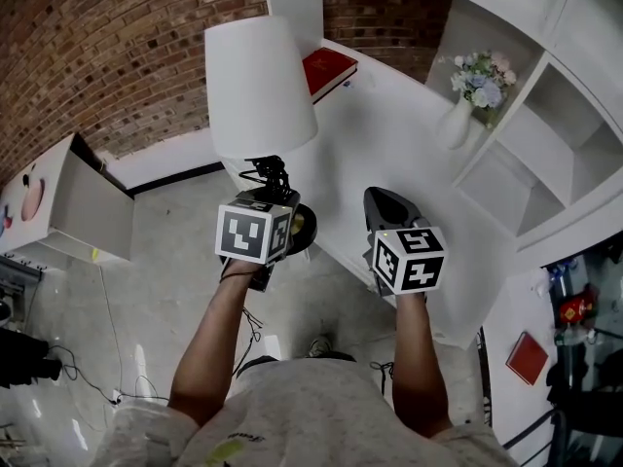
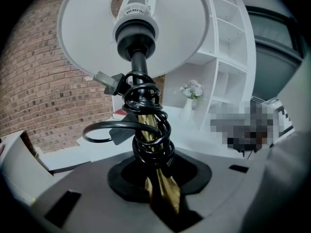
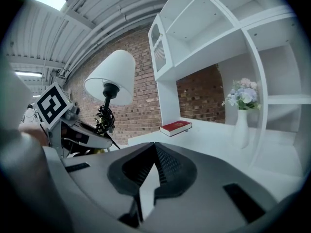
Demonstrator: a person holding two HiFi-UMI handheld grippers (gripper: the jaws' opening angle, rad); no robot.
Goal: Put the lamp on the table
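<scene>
— Where is the lamp (image 1: 258, 86)?

— In the air at the left edge of the white table (image 1: 389, 154), not set down on it. Its white shade (image 2: 92, 28) hangs partly over that edge, and a black cord (image 2: 148, 130) is wound round the brass stem (image 2: 160, 183).

— What has hold of it?

— The left gripper (image 2: 158, 178). Its 2 jaws stand partly apart and are clamped on the stem, just below the coiled cord.

— And the right gripper (image 3: 154, 149)?

— It hovers above the table's near edge, beside the left one. Its jaws meet at the tips, with nothing between them.

— What else is on the table?

— 1 red book (image 1: 328, 69) near the far left corner, and 1 white vase (image 1: 456, 123) of flowers by the shelves (image 1: 574, 134).
</scene>
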